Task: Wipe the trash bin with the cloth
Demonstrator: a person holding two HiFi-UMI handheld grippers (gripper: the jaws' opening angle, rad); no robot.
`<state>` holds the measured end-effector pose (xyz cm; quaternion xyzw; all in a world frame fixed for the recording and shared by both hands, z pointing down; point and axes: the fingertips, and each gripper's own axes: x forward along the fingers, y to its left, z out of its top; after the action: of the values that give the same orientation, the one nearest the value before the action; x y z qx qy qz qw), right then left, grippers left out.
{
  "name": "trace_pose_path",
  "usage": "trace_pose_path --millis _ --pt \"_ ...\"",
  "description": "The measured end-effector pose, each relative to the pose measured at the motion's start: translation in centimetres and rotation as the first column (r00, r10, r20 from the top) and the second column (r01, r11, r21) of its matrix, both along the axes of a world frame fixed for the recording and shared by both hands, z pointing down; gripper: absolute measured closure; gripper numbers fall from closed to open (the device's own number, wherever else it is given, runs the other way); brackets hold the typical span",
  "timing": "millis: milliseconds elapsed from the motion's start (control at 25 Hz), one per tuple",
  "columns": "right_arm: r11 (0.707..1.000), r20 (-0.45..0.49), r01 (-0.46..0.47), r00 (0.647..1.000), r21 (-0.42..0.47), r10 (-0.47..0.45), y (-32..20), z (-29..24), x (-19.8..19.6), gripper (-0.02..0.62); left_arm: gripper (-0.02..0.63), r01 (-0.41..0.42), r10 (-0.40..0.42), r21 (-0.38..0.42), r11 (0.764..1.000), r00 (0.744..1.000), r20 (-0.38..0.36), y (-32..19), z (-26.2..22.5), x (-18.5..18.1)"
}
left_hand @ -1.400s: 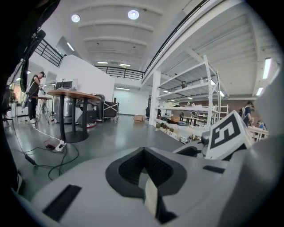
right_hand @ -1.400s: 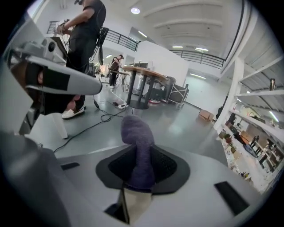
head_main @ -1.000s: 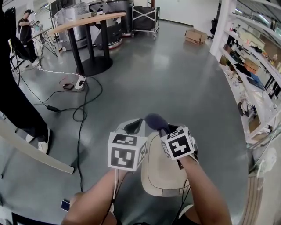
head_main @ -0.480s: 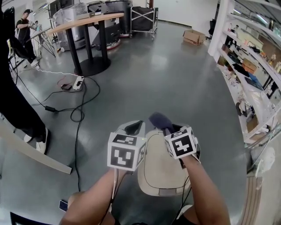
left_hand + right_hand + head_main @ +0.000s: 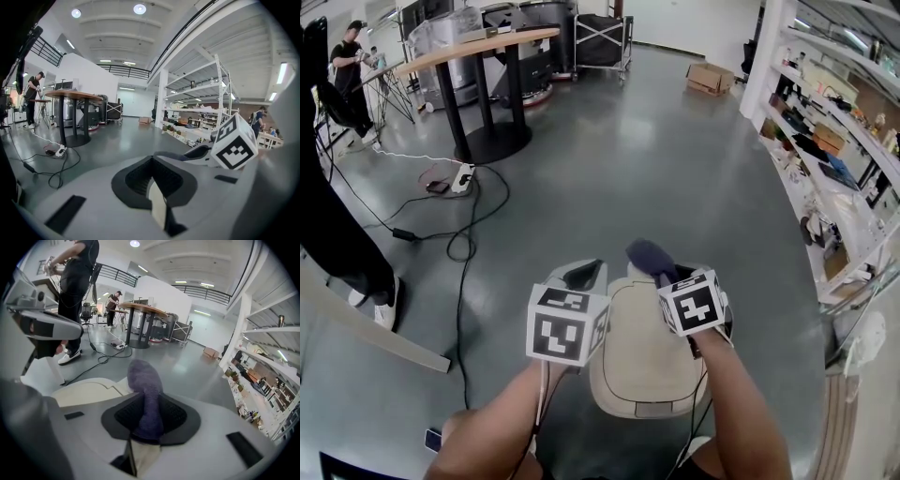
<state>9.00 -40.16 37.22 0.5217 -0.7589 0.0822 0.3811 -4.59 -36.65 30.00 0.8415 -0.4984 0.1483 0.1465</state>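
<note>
Our right gripper (image 5: 149,423) pinches a fuzzy purple cloth (image 5: 145,387) at the far edge of the beige plastic trash bin (image 5: 639,361) below us. Our left gripper (image 5: 152,177), jaws together and empty, hovers beside the bin's left side.

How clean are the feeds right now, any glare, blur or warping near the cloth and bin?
Head view: evenly lit, soft glare on the glossy grey floor, white shelving bowed by the lens, rounded beige trash bin sharp. Right gripper view: fuzzy purple cloth crisp, corners black. Left gripper view: round ceiling lamps flare.
</note>
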Motion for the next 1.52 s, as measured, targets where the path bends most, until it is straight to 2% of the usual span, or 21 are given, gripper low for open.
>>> trace_pose_path --millis 720,1200,1360,1520 --pt "0.997 0.023 -0.081 0.996 -0.016 0.082 0.1 0.3 4.0 0.495 0.609 -0.007 0.007 0.003 1.000 0.999 0.041 0.0 0.9 0.0" --pt "0.985 0.016 -0.172 0.985 -0.009 0.172 0.8 -0.2 7.6 0.495 0.609 -0.026 0.025 0.001 1.000 0.999 0.031 0.7 0.8 0.2" --pt "0.988 0.048 -0.150 0.988 0.036 0.149 1.2 -2.4 6.3 0.495 0.609 -0.024 0.024 0.006 1.000 0.999 0.025 0.8 0.5 -0.2" --pt "0.995 0.118 -0.090 0.989 0.041 0.084 2.0 -3.5 3.0 0.495 0.609 -0.019 0.019 0.015 1.000 1.000 0.008 1.0 -0.1 -0.5"
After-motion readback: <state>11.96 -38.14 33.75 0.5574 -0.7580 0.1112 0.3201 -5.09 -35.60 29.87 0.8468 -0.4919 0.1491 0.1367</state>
